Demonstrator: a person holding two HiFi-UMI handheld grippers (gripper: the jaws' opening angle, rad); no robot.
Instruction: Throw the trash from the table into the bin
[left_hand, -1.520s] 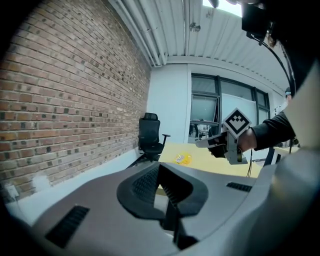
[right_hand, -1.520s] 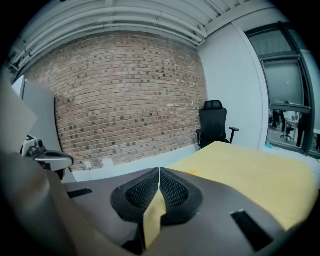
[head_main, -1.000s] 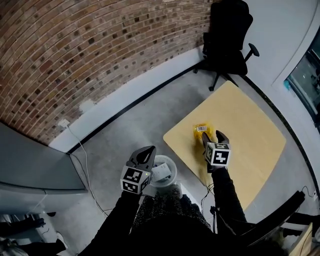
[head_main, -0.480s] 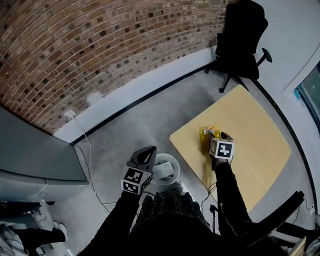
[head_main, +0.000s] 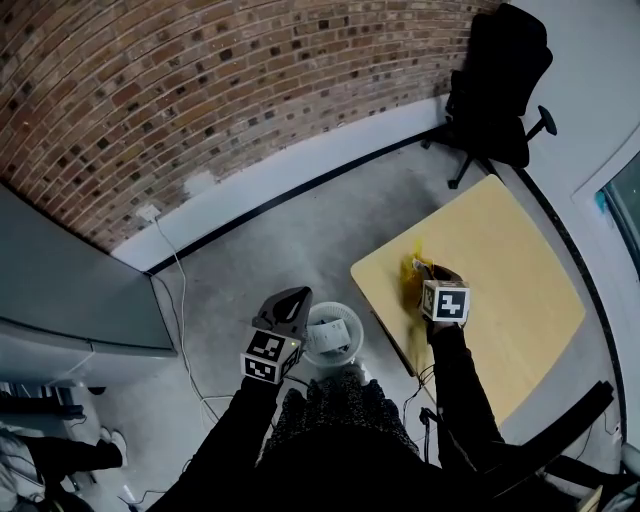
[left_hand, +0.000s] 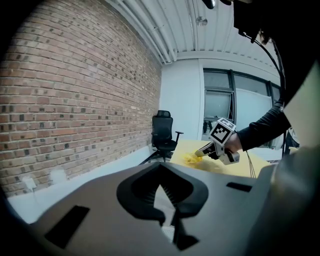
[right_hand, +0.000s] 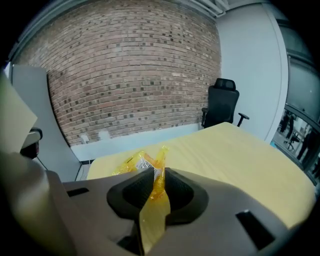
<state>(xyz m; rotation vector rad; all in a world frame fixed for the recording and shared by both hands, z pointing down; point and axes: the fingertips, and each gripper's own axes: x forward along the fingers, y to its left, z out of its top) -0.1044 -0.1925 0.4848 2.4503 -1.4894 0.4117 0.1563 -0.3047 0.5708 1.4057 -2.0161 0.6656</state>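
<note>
A crumpled yellow wrapper (head_main: 411, 268) lies near the left corner of the pale wooden table (head_main: 500, 250). My right gripper (head_main: 420, 274) reaches down onto it. In the right gripper view its jaws have just been closing, and they now pinch an upright fold of the yellow wrapper (right_hand: 156, 186) in my right gripper (right_hand: 156, 172). The left gripper (head_main: 292, 298) hangs over the floor beside the white bin (head_main: 347, 320), which holds white paper (head_main: 322, 341). In its own view the left gripper (left_hand: 161, 172) looks shut and empty, with the right gripper (left_hand: 202, 151) and the wrapper (left_hand: 191, 158) far ahead.
A black office chair (head_main: 500, 70) stands at the table's far end by the brick wall (head_main: 200, 80). A white cable (head_main: 175, 300) runs over the grey floor to the left of the bin. A grey cabinet (head_main: 60, 300) is at the left.
The right gripper has come down and forward onto the wrapper and its jaws have closed on a fold of it. The left gripper has drifted slightly beside the bin.
</note>
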